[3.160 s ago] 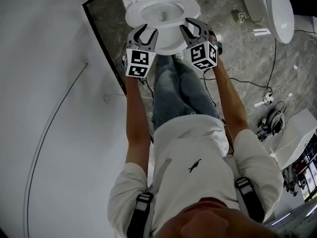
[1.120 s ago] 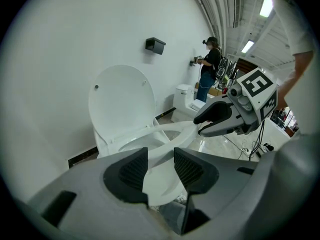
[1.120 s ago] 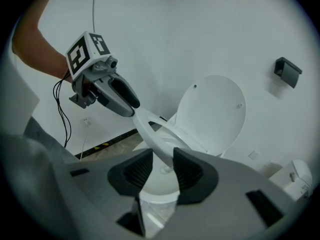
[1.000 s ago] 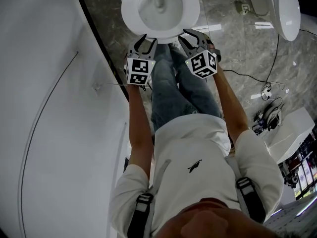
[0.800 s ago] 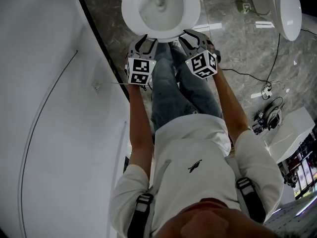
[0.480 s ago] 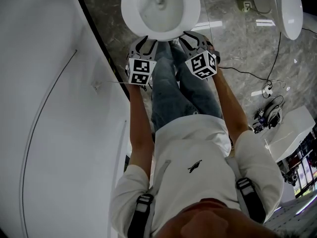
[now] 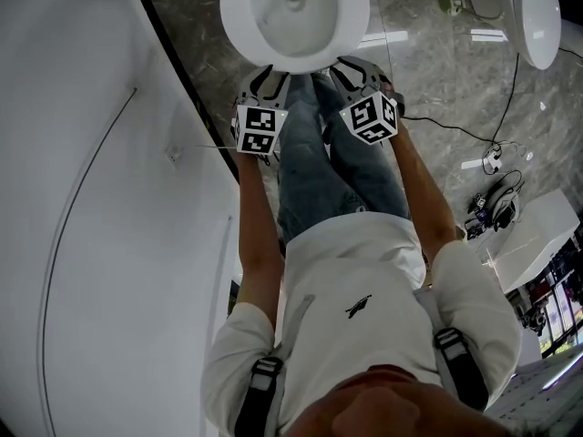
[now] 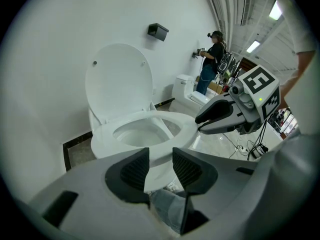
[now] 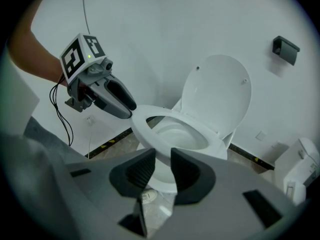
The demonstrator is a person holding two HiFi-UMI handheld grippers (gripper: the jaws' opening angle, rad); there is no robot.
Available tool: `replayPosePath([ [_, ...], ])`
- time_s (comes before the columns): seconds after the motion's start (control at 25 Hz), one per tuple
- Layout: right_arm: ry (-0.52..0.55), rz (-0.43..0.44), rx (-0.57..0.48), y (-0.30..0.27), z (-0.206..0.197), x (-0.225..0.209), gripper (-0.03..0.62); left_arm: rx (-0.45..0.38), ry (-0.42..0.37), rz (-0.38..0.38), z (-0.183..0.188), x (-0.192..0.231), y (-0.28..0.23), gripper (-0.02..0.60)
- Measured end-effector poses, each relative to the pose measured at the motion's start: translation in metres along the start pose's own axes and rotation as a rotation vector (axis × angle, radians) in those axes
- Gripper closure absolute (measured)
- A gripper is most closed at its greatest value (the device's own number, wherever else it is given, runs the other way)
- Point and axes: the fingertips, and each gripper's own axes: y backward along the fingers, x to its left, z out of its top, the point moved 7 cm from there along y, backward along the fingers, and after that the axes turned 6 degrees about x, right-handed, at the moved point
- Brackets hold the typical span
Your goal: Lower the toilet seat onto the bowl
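Observation:
The white toilet seat point(image 7: 351, 16) lies flat on the bowl, and the lid point(image 8: 117, 81) stands upright against the wall behind it. My left gripper point(image 7: 264, 73) hangs just before the bowl's front left rim, open, with nothing between its pads. My right gripper point(image 7: 357, 65) is at the front right, also open. Its jaws have just been closing and hold nothing. In the left gripper view the seat point(image 8: 185, 126) sits beyond my jaws point(image 8: 161, 159), with the right gripper point(image 8: 200, 125) at its edge. In the right gripper view the left gripper point(image 9: 129, 110) nearly meets the seat point(image 9: 145, 121).
A white wall point(image 7: 91, 198) runs close along the left. My legs stand right in front of the bowl. A second toilet point(image 7: 537, 16) is at the upper right, and cables point(image 7: 483, 162) trail over the marble floor. Another person point(image 8: 210, 59) works far back.
Both grippers have drawn back from over the seat's front edge and sunk a little. The seat lies flat on the bowl throughout.

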Motion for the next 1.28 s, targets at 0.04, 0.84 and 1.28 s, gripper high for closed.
replayPosePath([
  [0.04, -0.001, 0.001, 0.003, -0.001, -0.001, 0.001, 0.488, 0.002, 0.002, -0.001, -0.002, 0.0, -0.001, 0.419],
  [0.84, -0.027, 0.023, 0.04, -0.02, -0.025, 0.015, 0.513, 0.043, 0.027, -0.005, -0.029, -0.005, -0.021, 0.426],
  [1.28, -0.059, 0.041, 0.08, -0.036, -0.038, 0.022, 0.519, 0.086, 0.032, -0.025, -0.046, -0.004, -0.036, 0.433],
])
